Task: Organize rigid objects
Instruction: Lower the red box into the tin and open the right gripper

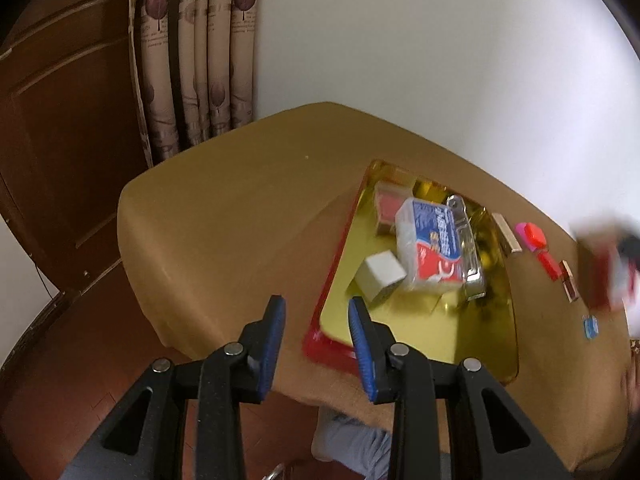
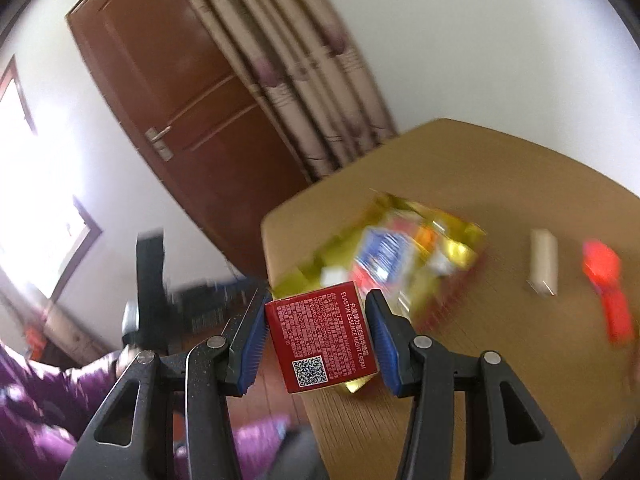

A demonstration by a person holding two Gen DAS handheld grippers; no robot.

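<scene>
— Two grippers in play; what does each one have?
— The right gripper (image 2: 316, 338) is clamped on a red box (image 2: 322, 342), its blue pads pressing both sides. White print and a QR code face the camera. The box is held in the air over the near edge of the table (image 2: 500, 360).
— And the left one?
— The left gripper (image 1: 316, 346) holds nothing. Its jaws stand part-way apart, with only the table and the corner of the tray (image 1: 420, 332) showing between them.
— Where is that tray?
— On the brown table, right of the middle in the left view. It has a shiny gold floor and a red rim along its left side.
— What lies in it?
— A white cube (image 1: 380, 276), near the red rim. Touching it on the right is a blue-and-red carton (image 1: 430, 248), tilted. Behind that sits a small reddish box (image 1: 390, 208), and along the carton's far side a clear plastic piece (image 1: 468, 248); I cannot tell what it is.
— Anything outside the tray?
— Yes, to its right on the table: a beige stick (image 1: 506, 238) just beside the tray's edge, then a red item (image 1: 536, 240) with a pink part. Both show in the right view too, blurred. A small blue thing (image 1: 591, 327) lies nearer the table's front edge.
— Is the person visible?
— Purple sleeves (image 2: 48, 396) at lower left of the right view, blurred.
</scene>
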